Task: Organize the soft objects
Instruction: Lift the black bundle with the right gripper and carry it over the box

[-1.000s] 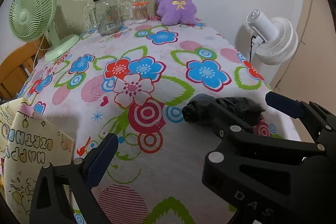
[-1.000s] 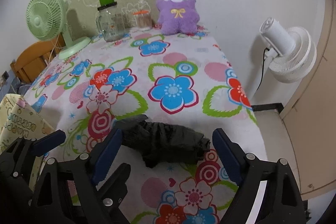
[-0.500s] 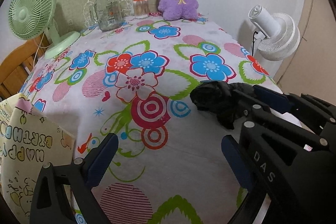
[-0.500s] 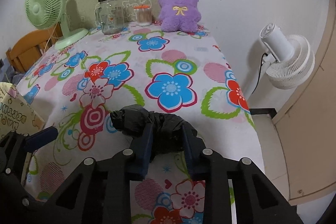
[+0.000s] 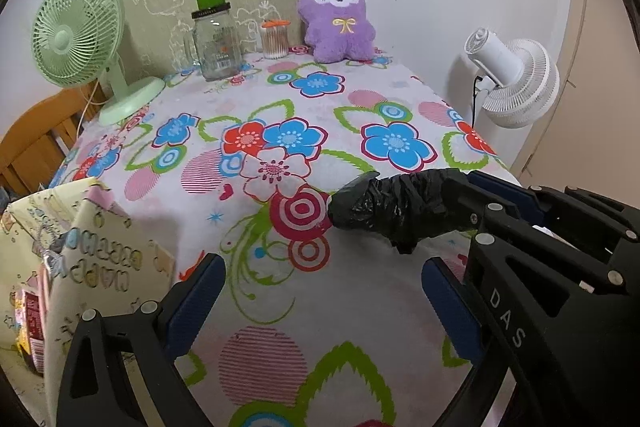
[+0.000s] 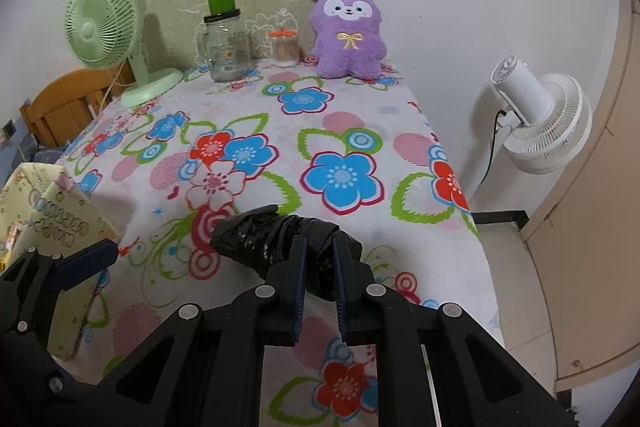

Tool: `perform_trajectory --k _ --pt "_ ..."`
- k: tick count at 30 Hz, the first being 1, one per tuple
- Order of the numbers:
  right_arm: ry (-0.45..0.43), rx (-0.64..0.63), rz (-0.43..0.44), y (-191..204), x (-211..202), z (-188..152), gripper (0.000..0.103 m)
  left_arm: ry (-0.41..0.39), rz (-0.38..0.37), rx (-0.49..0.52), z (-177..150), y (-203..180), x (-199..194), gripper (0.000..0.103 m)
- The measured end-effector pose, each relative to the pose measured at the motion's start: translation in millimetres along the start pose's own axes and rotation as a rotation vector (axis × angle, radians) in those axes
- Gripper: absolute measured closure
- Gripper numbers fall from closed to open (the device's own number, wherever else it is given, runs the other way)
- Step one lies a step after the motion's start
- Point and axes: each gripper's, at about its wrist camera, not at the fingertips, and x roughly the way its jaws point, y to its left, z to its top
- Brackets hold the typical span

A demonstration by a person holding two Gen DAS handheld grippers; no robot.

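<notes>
A crumpled black plastic bag [image 6: 256, 239] sits near the front of the flowered tablecloth [image 6: 340, 131]. My right gripper [image 6: 320, 247] has its jaws closing, and the pads pinch the bag's right end. In the left wrist view the black plastic bag [image 5: 384, 203] sticks out to the left of the right gripper's fingers [image 5: 460, 195]. My left gripper [image 5: 320, 291] stands open over the cloth, nearer the front edge, with nothing between its fingers. A purple plush toy [image 6: 348, 39] sits upright at the far end by the wall.
A green desk fan [image 5: 80, 39], a glass jar [image 5: 218, 43] and a cotton swab pot [image 5: 275, 41] stand along the back. A yellow birthday gift bag [image 5: 80, 251] is at the front left. A white fan [image 6: 540, 123] stands off the table's right edge.
The right gripper's jaws went from wide around the black bag to squeezed on it. The bag's free end now juts out to the left. Both views have pulled back slightly.
</notes>
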Motion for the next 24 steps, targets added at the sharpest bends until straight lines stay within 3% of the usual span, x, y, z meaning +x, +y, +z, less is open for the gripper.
perform_trajectory --k 13,24 --pt "-0.081 -0.018 0.0 25 -47 1 0.091 -0.052 -0.007 -0.005 -2 14 -38 0.004" --pt "-0.172 -0.028 -0.006 46 -100 11 0.091 -0.151 0.001 0.033 3 26 -91 0.003"
